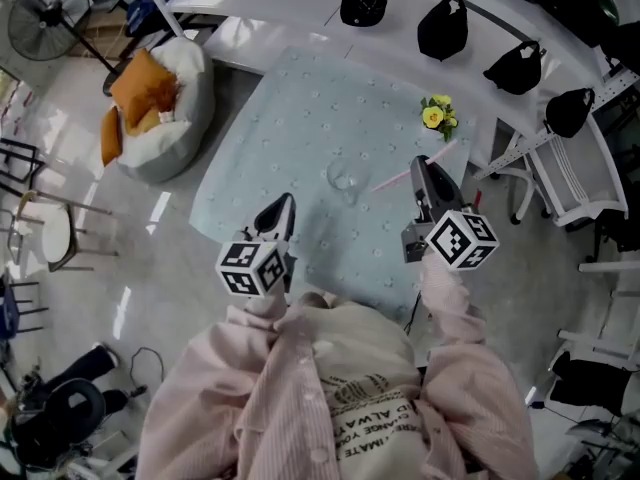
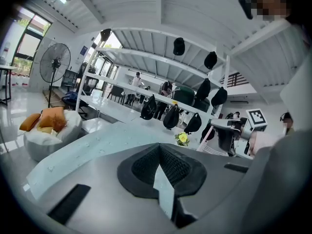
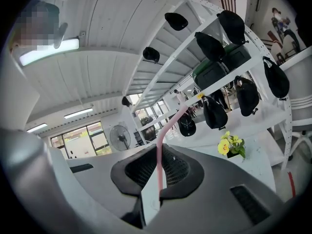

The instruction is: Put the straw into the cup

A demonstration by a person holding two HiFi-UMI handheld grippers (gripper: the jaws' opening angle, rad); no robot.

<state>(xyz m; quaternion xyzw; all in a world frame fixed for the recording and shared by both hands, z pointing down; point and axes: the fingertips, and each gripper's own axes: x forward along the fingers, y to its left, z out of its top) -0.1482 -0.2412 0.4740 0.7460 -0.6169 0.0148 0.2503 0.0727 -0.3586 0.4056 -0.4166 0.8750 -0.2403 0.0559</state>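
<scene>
A clear cup (image 1: 345,180) stands upright near the middle of the pale blue table (image 1: 300,98). In the head view my right gripper (image 1: 420,164) hangs just right of the cup, shut on a pink bendy straw (image 1: 392,180) whose free end points left toward the cup without touching it. The right gripper view has the straw (image 3: 161,165) rising from between the pads of the right gripper (image 3: 161,147), its bent top leaning right. Nearer the table's front edge, left of the cup, my left gripper (image 1: 286,203) is shut with nothing in it. Its own view shows the left gripper (image 2: 159,148) with tips together.
A small pot of yellow flowers (image 1: 437,115) stands on the table at the far right. A white rack with black caps (image 1: 445,28) curves behind the table. A beanbag with orange cushions (image 1: 165,108) and a fan (image 1: 48,3) stand at left, a white chair (image 1: 560,173) at right.
</scene>
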